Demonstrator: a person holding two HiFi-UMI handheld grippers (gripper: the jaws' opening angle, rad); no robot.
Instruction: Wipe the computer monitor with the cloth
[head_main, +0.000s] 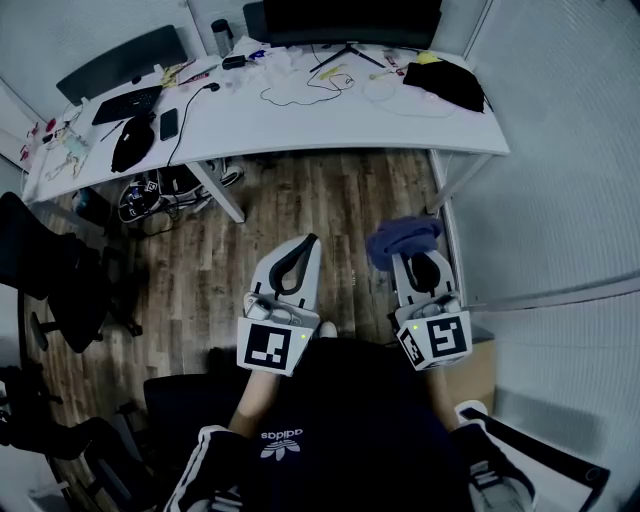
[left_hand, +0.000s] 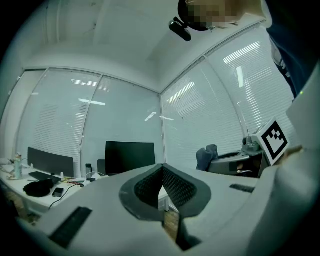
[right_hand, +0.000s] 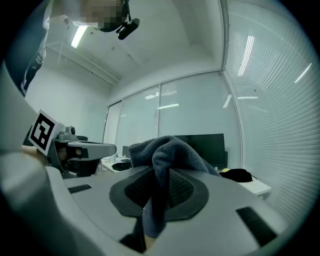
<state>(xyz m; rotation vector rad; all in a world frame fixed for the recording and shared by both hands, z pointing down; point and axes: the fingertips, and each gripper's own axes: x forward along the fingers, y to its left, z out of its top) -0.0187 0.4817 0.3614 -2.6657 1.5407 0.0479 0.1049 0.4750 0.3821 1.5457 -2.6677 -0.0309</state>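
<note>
The wooden floor (head_main: 300, 220) fills the middle of the head view, its planks running toward the white desk (head_main: 330, 125) that spans the far side. At the desk's far edge stands the computer monitor (head_main: 350, 20) on a spread-leg stand. Its long axis lies along the desk's back edge, and its dark screen faces the person. It is well apart from both grippers. A second, tilted monitor (head_main: 125, 60) sits on the desk's left part, with a keyboard (head_main: 128, 103) and a phone (head_main: 169, 123) in front of it. A black bundle of fabric (head_main: 445, 80) lies at the desk's right end. A black office chair (head_main: 40, 270) stands at the left.

Both grippers are held over the floor, pointing toward the desk. The left gripper (head_main: 305, 245) has its pads pressed together with nothing between them. The right gripper (head_main: 420, 262) is clamped on the blue cloth (head_main: 400, 240). The cloth is pinched in an upright fold between the pads, and its bunched mass rises past the tips and spills toward the left gripper's side. In the right gripper view the cloth (right_hand: 165, 150) overlaps the monitor's lower left corner.
</note>
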